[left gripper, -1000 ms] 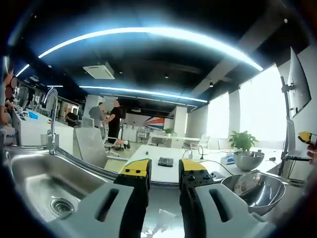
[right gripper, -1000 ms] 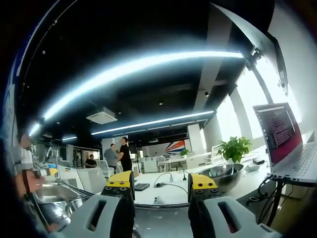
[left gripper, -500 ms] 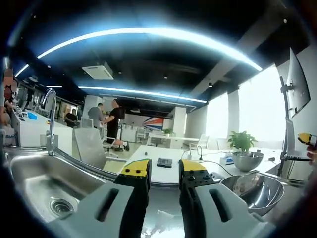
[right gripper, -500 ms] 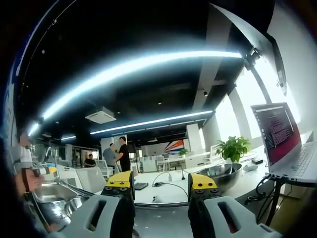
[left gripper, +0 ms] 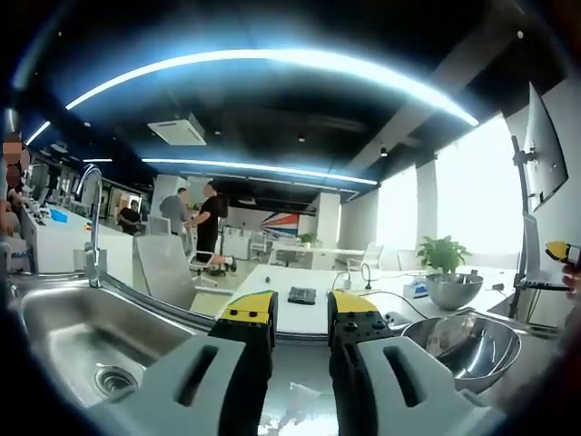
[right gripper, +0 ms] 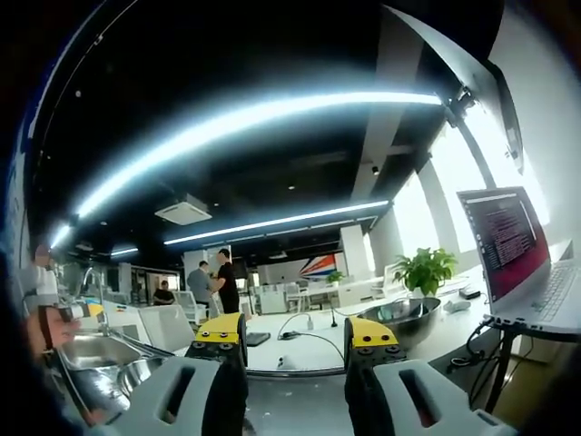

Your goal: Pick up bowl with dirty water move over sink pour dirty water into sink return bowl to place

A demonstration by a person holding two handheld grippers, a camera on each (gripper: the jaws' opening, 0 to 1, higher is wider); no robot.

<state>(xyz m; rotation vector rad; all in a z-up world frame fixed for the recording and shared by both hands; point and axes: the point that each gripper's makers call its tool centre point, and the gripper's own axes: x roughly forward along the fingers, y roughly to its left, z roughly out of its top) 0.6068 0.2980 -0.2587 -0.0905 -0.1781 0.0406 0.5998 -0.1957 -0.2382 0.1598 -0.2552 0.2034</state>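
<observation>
- Behind everything was a big office with long bright ceiling lights and people [left gripper: 201,218] standing far back.
- From the left gripper view, a steel sink [left gripper: 68,341] sat low on the left, with a tall bent tap [left gripper: 93,218] at its back edge.
- The left gripper [left gripper: 300,318] had its yellow-tipped jaws a small way apart, with nothing between them.
- The shiny metal bowl [left gripper: 463,350] sat low on the right, just beside that gripper, on the counter [left gripper: 300,395] and well apart from the sink. I could not tell how much water was in it.
- A second metal bowl [left gripper: 454,291] stood farther back near a green plant [left gripper: 443,257].
- From the right gripper view, the right gripper [right gripper: 295,341] had its jaws open wider, holding nothing.
- A laptop [right gripper: 517,263] stood on the right, and the sink [right gripper: 91,354] showed low on the left.
- The bowl looked hard, smooth and slippery. With water in it, it would likely feel heavy and slosh.
- The best place to pinch looked like the thin rim, keeping the bowl flat.
</observation>
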